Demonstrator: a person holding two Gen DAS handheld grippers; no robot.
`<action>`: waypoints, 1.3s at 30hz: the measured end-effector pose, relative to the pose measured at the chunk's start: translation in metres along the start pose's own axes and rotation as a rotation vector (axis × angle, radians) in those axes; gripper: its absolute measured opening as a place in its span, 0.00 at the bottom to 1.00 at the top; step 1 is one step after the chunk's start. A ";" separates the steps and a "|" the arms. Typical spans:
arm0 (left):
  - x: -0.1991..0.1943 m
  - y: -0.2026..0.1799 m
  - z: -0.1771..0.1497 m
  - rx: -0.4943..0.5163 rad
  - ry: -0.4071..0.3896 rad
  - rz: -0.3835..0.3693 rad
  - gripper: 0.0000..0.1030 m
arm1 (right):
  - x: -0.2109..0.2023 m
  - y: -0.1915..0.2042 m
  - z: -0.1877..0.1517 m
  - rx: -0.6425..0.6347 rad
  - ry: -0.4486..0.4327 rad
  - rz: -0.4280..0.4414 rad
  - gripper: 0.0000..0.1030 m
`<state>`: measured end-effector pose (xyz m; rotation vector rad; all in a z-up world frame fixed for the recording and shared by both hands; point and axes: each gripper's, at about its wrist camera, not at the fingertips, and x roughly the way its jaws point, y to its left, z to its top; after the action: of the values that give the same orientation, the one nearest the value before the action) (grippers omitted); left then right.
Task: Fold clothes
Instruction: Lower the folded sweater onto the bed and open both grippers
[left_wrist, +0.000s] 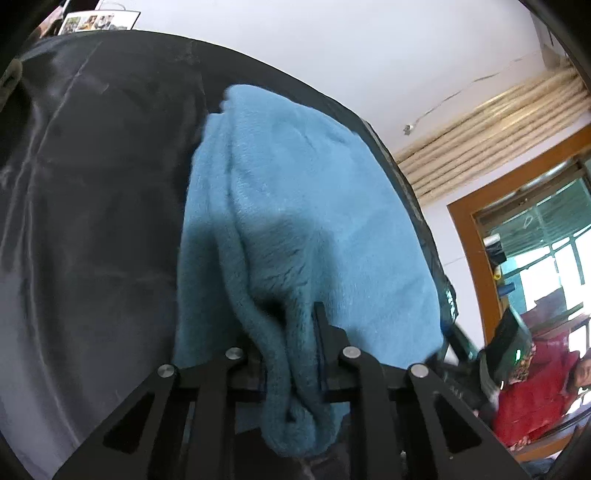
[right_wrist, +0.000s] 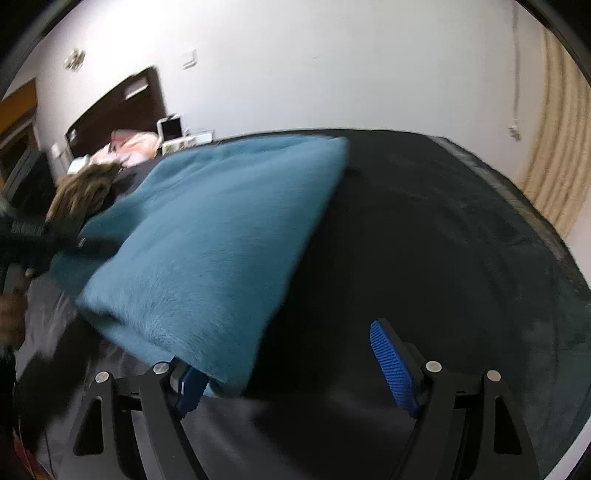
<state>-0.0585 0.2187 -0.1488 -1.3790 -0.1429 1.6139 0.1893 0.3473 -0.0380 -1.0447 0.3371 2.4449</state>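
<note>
On a table draped in dark, slightly glossy cloth (left_wrist: 92, 203), creased in long faint lines, left wrist view: a teal fleece garment (left_wrist: 295, 192) lies bunched. Pile is short, plush, matted in places. Fabric is gathered into thick rolled ridges running toward the camera. The left gripper (left_wrist: 291, 354) has its black jaws drawn narrow and clamped on a fat fold of that fleece; the roll bulges out below the jaws and hangs over the linkage. Black angular finger arms with round silver pins. Behind: white wall, a pale ribbed curtain (left_wrist: 491, 122), an orange-brown wooden window frame (left_wrist: 476, 251). At lower right, a person in a red top (left_wrist: 532, 391), partly cut by the frame edge, and a blurred dark shape that may be the other tool.

Right wrist view, somewhat motion-blurred: same garment (right_wrist: 221, 236) spread as a broad, flat-topped slab with one fairly straight edge on the right, lying on the dark cover (right_wrist: 443, 240). Nap catches light, looks brushed one way. Its near corner drapes over the left finger of the right gripper (right_wrist: 291, 365), whose jaws stand wide; the ribbed blue pads (right_wrist: 393, 365) press on nothing, the right one bare over the table. Far left, the other gripper, dark and blurred, sits at the garment's edge. Beyond: a brown furry item (right_wrist: 85, 188), pinkish bedding (right_wrist: 129, 146), a dark headboard (right_wrist: 118, 107).
</note>
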 end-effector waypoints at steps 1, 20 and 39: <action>0.000 -0.003 -0.005 0.007 0.005 -0.001 0.20 | -0.002 -0.006 0.000 0.010 -0.008 -0.027 0.79; -0.013 -0.026 -0.041 0.075 -0.065 0.080 0.20 | -0.038 -0.025 -0.005 0.005 -0.023 0.092 0.86; -0.033 -0.011 -0.032 0.026 -0.097 0.024 0.25 | -0.012 0.147 -0.013 -0.418 -0.092 0.026 0.98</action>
<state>-0.0299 0.1854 -0.1301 -1.2869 -0.1630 1.6977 0.1316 0.2113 -0.0316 -1.0874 -0.2022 2.6399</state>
